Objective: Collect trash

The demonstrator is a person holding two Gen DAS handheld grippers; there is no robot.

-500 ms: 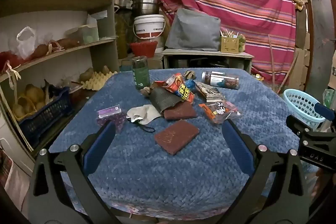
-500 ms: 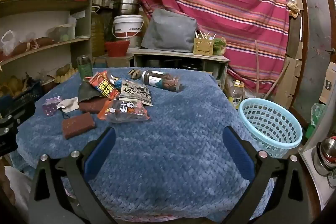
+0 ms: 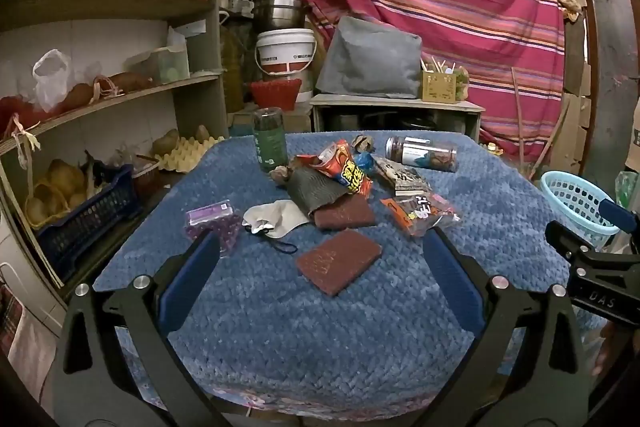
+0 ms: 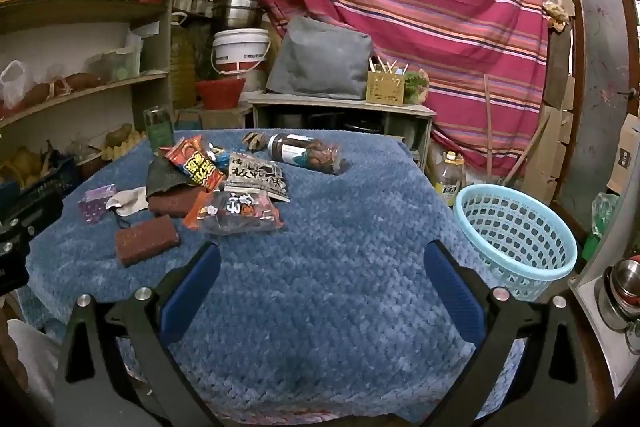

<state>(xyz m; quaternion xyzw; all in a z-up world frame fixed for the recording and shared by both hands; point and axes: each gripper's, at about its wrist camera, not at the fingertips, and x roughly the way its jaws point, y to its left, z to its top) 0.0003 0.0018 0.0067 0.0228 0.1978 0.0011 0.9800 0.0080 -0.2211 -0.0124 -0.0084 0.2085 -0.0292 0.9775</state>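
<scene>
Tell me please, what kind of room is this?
Probably a home storeroom or pantry: wooden shelves hold root vegetables and an egg tray, and a plastic bucket with a steel pot stands behind the blanket-covered table.

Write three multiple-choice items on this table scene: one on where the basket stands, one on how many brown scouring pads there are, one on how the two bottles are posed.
1. Where is the light blue basket?
A. On the blue tablecloth, amid the wrappers
B. Off the table's right edge, lower than the tabletop
C. On the shelf at the left

2. How many brown scouring pads lie on the blue tablecloth?
A. One
B. Two
C. Four

3. How are the two bottles posed?
A. Both upright
B. Both on their sides
C. The green-labelled bottle upright, the dark-filled bottle on its side

Answers: 1 B, the basket sits past the cloth's right edge; 2 B, a near pad lies alone and a far pad lies partly under the wrappers; 3 C, one stands at the far left, the other lies flat.
</scene>
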